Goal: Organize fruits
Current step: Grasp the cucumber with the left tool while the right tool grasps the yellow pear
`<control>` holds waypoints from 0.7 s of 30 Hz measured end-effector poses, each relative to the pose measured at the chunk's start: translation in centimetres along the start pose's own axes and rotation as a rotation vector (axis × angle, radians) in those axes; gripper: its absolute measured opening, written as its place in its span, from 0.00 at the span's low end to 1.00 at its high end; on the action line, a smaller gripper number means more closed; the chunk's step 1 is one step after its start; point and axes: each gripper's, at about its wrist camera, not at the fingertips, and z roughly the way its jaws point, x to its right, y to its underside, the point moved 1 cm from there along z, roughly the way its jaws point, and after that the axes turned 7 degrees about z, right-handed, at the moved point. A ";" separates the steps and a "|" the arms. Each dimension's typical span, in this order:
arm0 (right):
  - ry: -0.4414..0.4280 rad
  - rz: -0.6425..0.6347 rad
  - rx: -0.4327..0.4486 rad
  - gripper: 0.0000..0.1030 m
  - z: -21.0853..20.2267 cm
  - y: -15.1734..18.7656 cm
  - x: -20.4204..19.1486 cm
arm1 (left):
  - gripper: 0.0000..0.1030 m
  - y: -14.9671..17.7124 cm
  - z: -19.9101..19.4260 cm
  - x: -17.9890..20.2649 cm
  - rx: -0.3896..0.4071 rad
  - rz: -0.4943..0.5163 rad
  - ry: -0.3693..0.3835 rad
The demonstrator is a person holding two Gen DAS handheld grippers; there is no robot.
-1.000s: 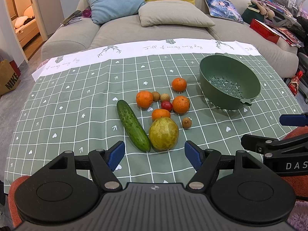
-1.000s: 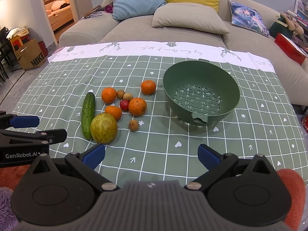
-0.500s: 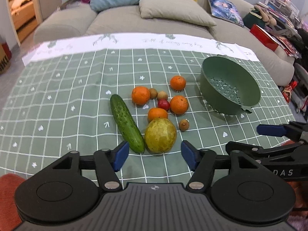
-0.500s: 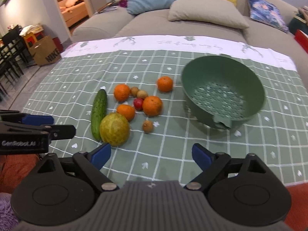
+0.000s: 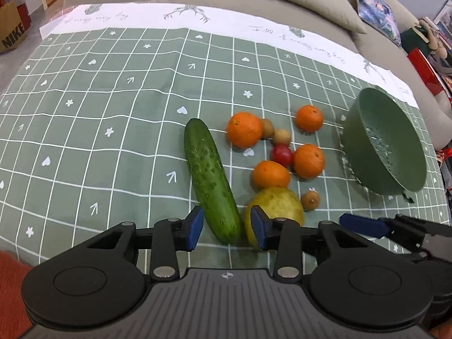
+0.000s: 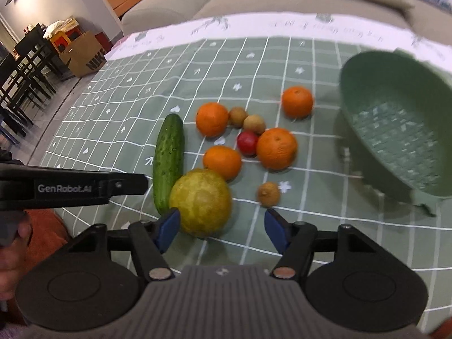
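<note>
- The left gripper [image 5: 227, 231] was open, its blue pads straddling the near end of the cucumber [image 5: 210, 179] without visibly touching it.
- The cucumber's long axis ran away from that gripper, roughly in line with its fingers, so the jaws would close across its width.
- The right gripper [image 6: 220, 230] was open and empty, with the pear [image 6: 201, 202] just ahead and left of centre between its pads.
- The colander [image 6: 401, 130] stood empty, well right of the fruit, its far side cut off.
- Contact under the cucumber's near tip was hidden; the right view was blurred.
</note>
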 end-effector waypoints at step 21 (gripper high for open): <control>-0.088 0.139 -0.162 0.61 5.7 -1.7 0.2 | 0.45 -3.3 6.5 -3.0 -0.091 -0.108 0.025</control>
